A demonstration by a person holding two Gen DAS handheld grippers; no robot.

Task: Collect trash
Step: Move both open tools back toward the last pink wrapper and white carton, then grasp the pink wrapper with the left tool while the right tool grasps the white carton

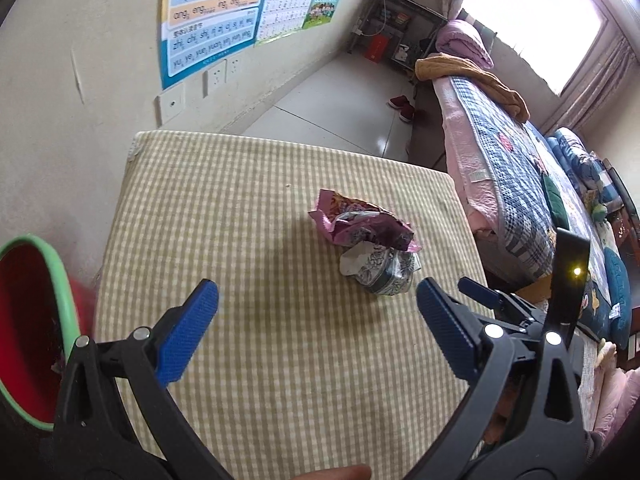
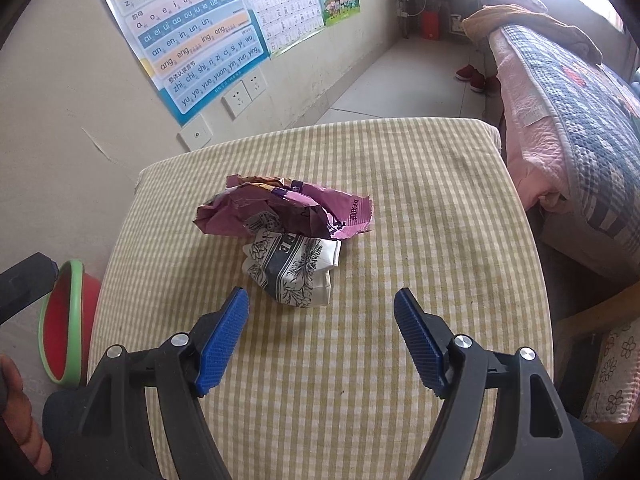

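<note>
A crumpled purple snack wrapper (image 1: 362, 224) (image 2: 280, 210) lies on the checked tablecloth (image 1: 260, 340) (image 2: 420, 220). A crumpled white and dark patterned wrapper (image 1: 384, 270) (image 2: 294, 272) lies against its near side. A red bin with a green rim (image 1: 28, 320) (image 2: 66, 320) stands on the floor left of the table. My left gripper (image 1: 316, 304) is open and empty, above the table short of the wrappers. My right gripper (image 2: 322, 308) is open and empty, just short of the patterned wrapper; it also shows at the right of the left wrist view (image 1: 478, 292).
A wall with posters (image 2: 192, 36) and sockets (image 2: 244, 94) runs along the table's far left. A bed with a quilt (image 1: 512, 184) (image 2: 568, 120) stands right of the table. A tiled floor (image 1: 344, 108) lies beyond, with red shoes (image 1: 402, 106) and a shelf (image 1: 396, 28).
</note>
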